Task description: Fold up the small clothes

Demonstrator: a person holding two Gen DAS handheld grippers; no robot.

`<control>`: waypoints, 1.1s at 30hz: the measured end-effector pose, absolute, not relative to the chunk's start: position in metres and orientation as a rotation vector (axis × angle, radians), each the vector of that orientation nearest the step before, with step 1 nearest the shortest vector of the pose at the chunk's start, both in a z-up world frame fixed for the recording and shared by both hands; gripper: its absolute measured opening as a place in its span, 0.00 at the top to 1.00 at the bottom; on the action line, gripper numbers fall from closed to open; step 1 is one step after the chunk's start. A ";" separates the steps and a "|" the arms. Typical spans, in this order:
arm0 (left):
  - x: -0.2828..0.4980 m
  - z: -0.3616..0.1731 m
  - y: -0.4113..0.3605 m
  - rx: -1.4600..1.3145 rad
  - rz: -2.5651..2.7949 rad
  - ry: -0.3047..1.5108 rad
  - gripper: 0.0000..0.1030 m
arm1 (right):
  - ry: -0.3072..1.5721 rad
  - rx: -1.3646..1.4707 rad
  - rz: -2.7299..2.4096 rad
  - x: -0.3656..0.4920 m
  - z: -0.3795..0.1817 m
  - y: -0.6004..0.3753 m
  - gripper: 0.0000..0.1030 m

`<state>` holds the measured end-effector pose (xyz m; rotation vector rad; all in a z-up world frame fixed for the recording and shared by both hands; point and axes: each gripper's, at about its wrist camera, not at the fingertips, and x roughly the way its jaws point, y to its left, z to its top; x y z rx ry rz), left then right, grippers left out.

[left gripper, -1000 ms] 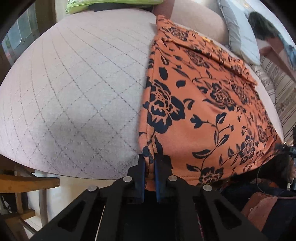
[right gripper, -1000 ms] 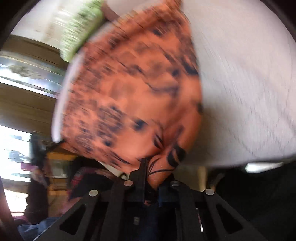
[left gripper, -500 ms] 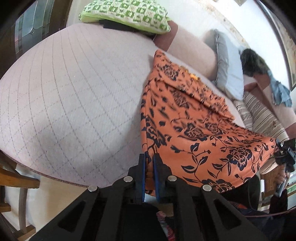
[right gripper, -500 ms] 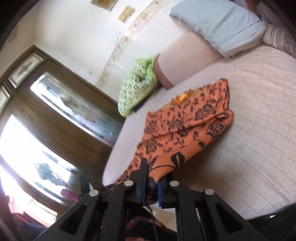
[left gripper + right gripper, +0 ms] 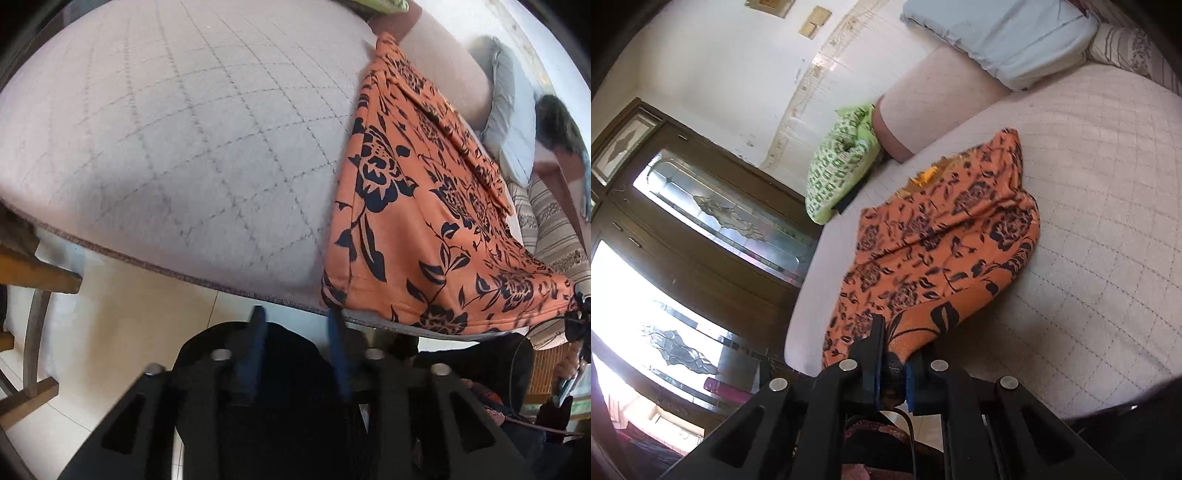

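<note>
since the earlier frame the left gripper (image 5: 295, 325) has let go of the orange floral garment (image 5: 424, 206); its jaws are opening, nothing between them, just off the near hem. right gripper (image 5: 892, 363) is clamped on the other near corner, lifted, likely to carry it over for a fold. garment: thin, limp knit, black flower print, lying along the edge of the quilted bed cover (image 5: 166, 129), diamond-stitched and matte

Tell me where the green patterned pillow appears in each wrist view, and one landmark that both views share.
Left wrist: only a sliver of the green patterned pillow at the top edge, right of centre.
Right wrist: the pillow lies left of centre, beside the wardrobe.
Shared landmark: the orange floral garment on the quilted bed.
</note>
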<state>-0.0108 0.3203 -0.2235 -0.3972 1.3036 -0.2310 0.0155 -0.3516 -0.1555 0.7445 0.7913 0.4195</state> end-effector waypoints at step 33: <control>0.058 -0.164 0.284 -0.536 -0.435 1.111 0.90 | 0.724 0.707 0.401 0.036 -0.122 -0.365 0.91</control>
